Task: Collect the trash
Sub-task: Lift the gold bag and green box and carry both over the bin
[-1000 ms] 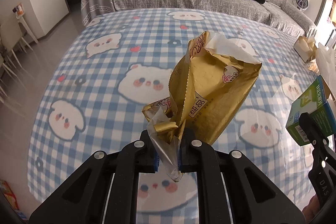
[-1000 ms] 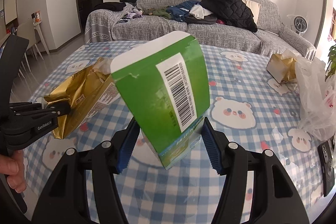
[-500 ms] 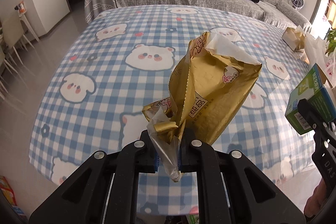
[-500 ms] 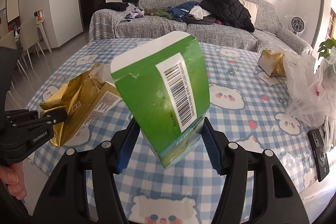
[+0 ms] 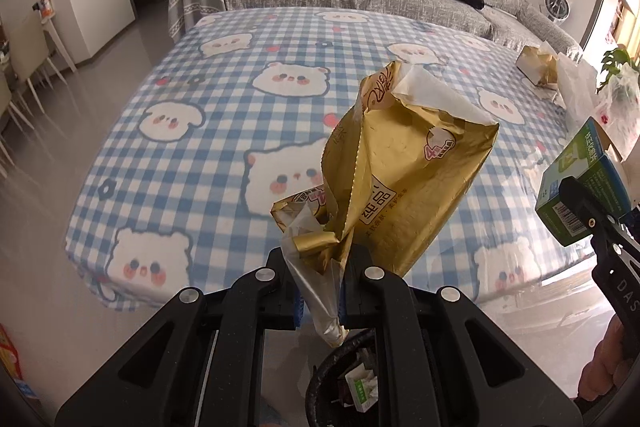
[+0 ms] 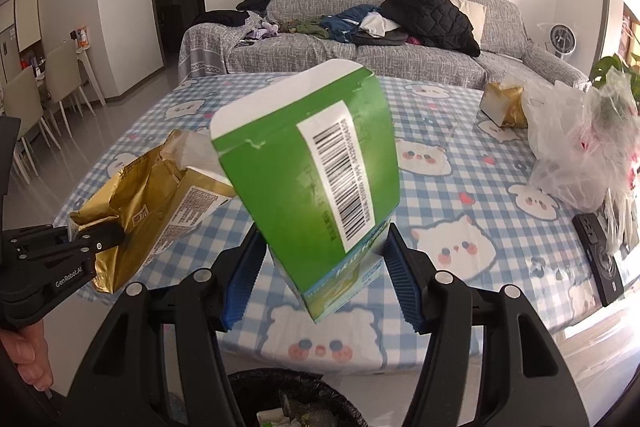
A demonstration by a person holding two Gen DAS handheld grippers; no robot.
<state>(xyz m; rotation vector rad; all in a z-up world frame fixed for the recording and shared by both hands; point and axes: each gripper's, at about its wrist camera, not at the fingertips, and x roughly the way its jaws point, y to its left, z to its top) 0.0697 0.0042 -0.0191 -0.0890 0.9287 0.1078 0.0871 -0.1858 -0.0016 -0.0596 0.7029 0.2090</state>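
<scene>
Gold wrapper (image 5: 404, 179), green carton (image 6: 316, 183) above bin (image 6: 280, 399)

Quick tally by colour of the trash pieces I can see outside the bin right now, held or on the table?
Gold: 2, the gold wrapper in the left hand-held gripper and a gold pack on the table.
Green: 1, the green carton in the right hand-held gripper.
Clear plastic bags: count unclear.
Total: 3 countable.

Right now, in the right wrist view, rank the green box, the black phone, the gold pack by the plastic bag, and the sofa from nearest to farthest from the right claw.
1. Green box: in the right claw itself.
2. Black phone: right side, near table edge.
3. Gold pack: far right of the table, beside the plastic bag.
4. Sofa: beyond the table, against the wall.
</scene>
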